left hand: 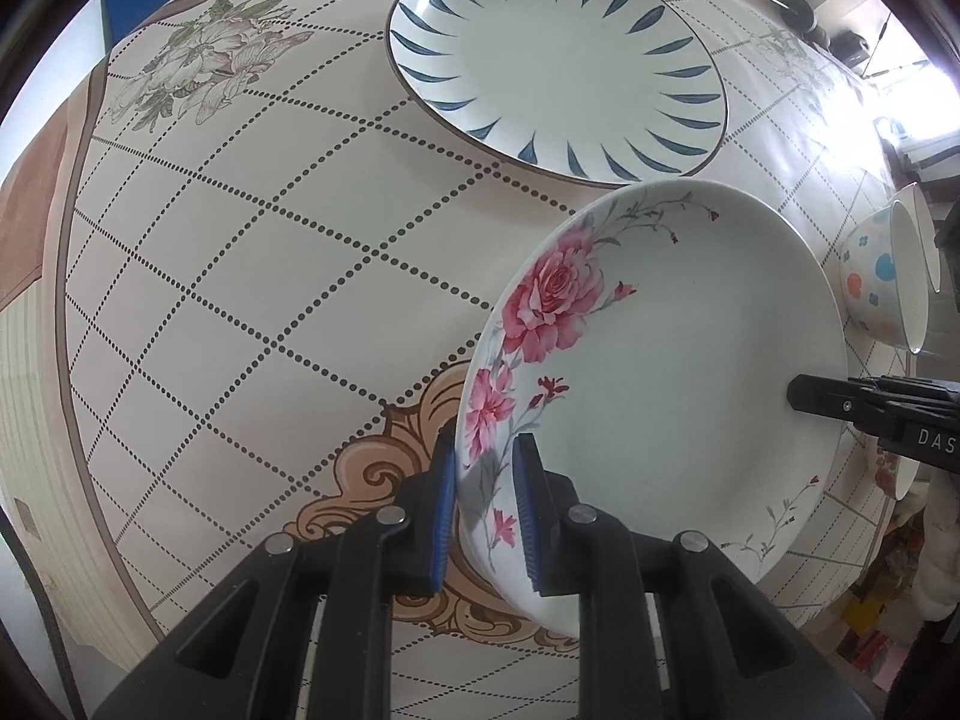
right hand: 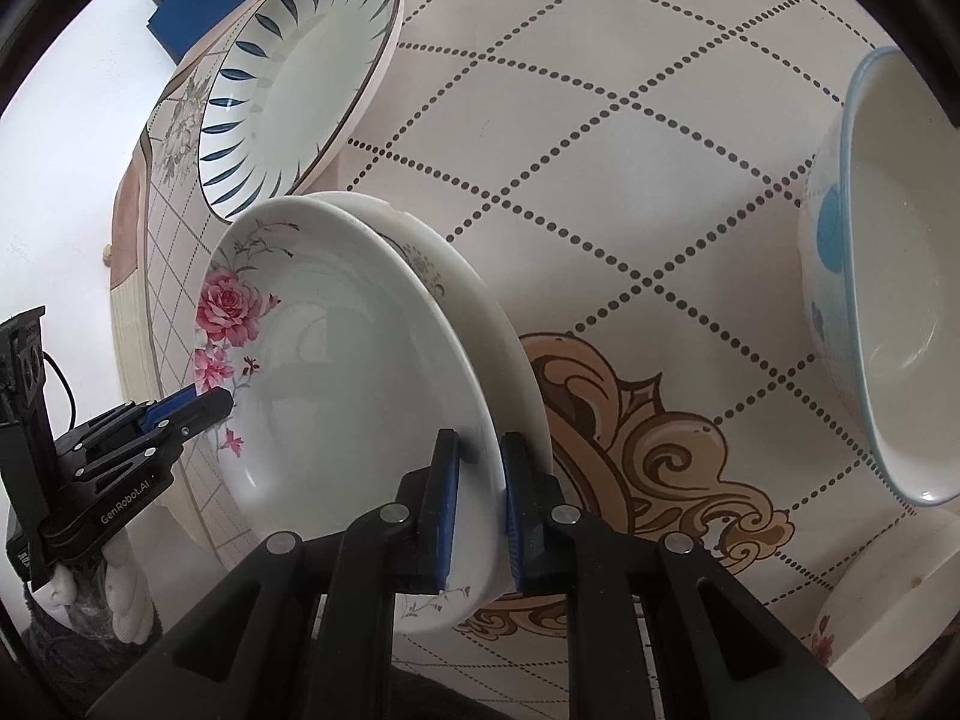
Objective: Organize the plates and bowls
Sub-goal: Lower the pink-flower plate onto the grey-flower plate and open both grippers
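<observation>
The table (left hand: 252,276) wears a dotted-lattice cloth. Both tools, left tool (left hand: 483,516) and right tool (right hand: 480,510), pinch opposite rims of the rose plate (left hand: 672,372). I'd lower it level, both sides together, near the table's middle, clear of the blue-leaf plate (left hand: 558,60).

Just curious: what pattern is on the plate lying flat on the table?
Dark blue leaf strokes around a white plate; clearest in the left wrist view.

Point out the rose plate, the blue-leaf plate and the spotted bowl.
rose plate (left hand: 678,372), left wrist view, bare centre.
blue-leaf plate (left hand: 558,66), left wrist view, white centre.
spotted bowl (left hand: 879,282), left wrist view, outer wall.
</observation>
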A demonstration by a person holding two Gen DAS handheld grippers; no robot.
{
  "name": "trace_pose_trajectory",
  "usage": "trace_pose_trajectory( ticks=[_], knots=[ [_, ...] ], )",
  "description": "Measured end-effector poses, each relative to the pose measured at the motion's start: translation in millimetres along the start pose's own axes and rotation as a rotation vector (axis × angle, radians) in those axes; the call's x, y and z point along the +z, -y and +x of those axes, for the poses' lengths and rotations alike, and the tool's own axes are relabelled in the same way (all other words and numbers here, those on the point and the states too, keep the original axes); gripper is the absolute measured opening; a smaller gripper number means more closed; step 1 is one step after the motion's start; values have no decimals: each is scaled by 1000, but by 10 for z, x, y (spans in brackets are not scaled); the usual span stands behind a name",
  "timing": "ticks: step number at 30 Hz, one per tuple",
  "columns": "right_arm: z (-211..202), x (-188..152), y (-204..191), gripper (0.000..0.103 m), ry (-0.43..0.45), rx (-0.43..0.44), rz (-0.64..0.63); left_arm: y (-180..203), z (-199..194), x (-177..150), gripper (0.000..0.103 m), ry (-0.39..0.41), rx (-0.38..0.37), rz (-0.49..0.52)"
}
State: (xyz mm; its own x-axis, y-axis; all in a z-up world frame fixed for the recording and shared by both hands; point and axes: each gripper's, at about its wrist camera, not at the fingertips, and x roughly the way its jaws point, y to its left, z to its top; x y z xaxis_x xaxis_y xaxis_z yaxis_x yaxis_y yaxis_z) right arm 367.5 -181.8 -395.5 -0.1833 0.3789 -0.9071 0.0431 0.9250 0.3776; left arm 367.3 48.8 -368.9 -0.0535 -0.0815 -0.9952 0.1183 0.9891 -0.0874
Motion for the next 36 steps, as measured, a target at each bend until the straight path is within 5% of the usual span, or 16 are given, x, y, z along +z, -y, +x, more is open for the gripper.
trace_pose_trajectory(
  ticks=[13, 18, 36],
  knots=[
    [60, 43, -248, 23, -37, -98, -20, -173, 29, -3, 18, -49, -18, -49],
    [45, 103, -285, 49, -64, -46, 6, -291, 57, -94, 18, -55, -18, -72],
    [-131, 69, -500, 51, -66, -150, -48, -114, -226, -174, 20, 0, 32, -76]
  ],
)
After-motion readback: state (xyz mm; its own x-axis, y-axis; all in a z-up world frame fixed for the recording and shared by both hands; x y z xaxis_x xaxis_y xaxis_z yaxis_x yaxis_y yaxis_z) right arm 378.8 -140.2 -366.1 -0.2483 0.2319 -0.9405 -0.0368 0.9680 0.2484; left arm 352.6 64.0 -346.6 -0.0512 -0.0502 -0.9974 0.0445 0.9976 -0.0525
